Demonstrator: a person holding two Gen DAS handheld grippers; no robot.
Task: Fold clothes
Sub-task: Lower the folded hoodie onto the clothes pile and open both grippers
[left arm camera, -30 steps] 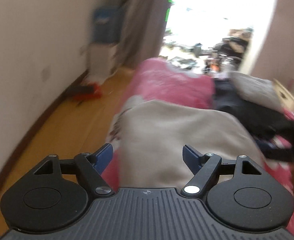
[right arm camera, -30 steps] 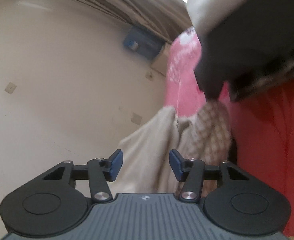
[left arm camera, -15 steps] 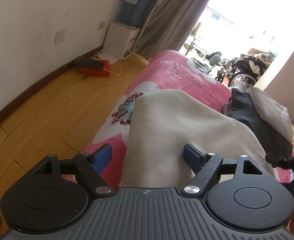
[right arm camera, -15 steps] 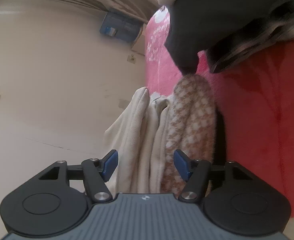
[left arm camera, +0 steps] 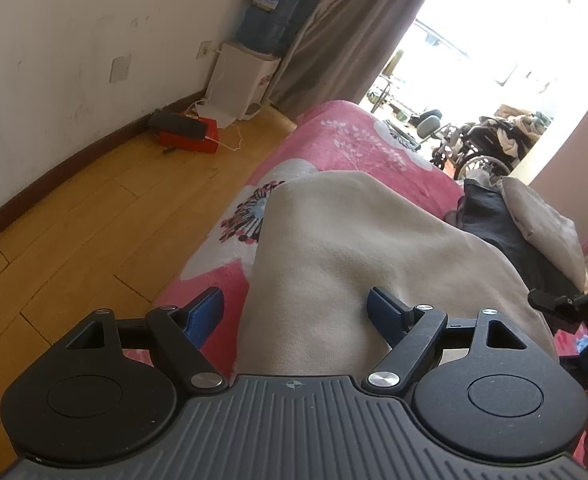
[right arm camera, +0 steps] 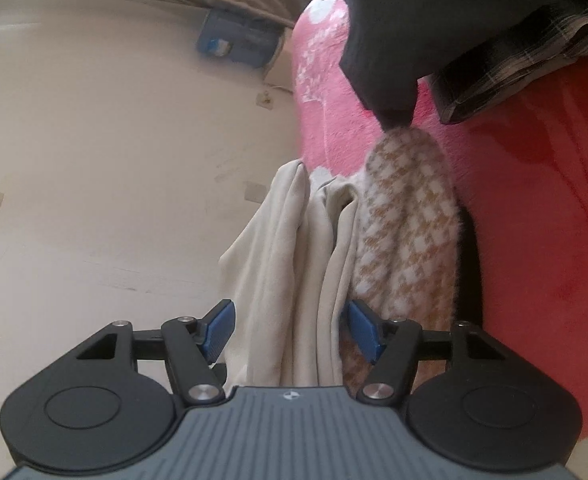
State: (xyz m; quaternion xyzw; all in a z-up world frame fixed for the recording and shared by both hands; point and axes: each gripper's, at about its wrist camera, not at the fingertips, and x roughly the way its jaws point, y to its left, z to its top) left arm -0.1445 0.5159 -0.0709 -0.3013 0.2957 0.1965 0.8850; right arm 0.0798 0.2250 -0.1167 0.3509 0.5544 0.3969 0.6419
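Note:
A beige garment (left arm camera: 354,248) lies folded in a thick bundle on the pink bed cover (left arm camera: 358,140). My left gripper (left arm camera: 294,304) hovers open just above its near end, blue fingers (left arm camera: 208,308) spread wide on either side. In the right wrist view, which is rolled sideways, the same beige garment (right arm camera: 294,264) shows as stacked folds. My right gripper (right arm camera: 290,320) stands open around the edge of those folds, not pinching them. A brown-and-white houndstooth knit (right arm camera: 410,216) lies under the beige folds, against the right finger.
Dark clothes (left arm camera: 506,232) and a grey garment (left arm camera: 546,216) are piled at the bed's far right; a dark garment (right arm camera: 414,20) and plaid cloth (right arm camera: 526,60) show there too. A red box (left arm camera: 190,136), water dispenser (left arm camera: 250,60) and wood floor (left arm camera: 74,232) lie left.
The left view steadied and drew slightly nearer the beige bundle. The right gripper rolled and moved in, so the beige folds now sit between its open fingers.

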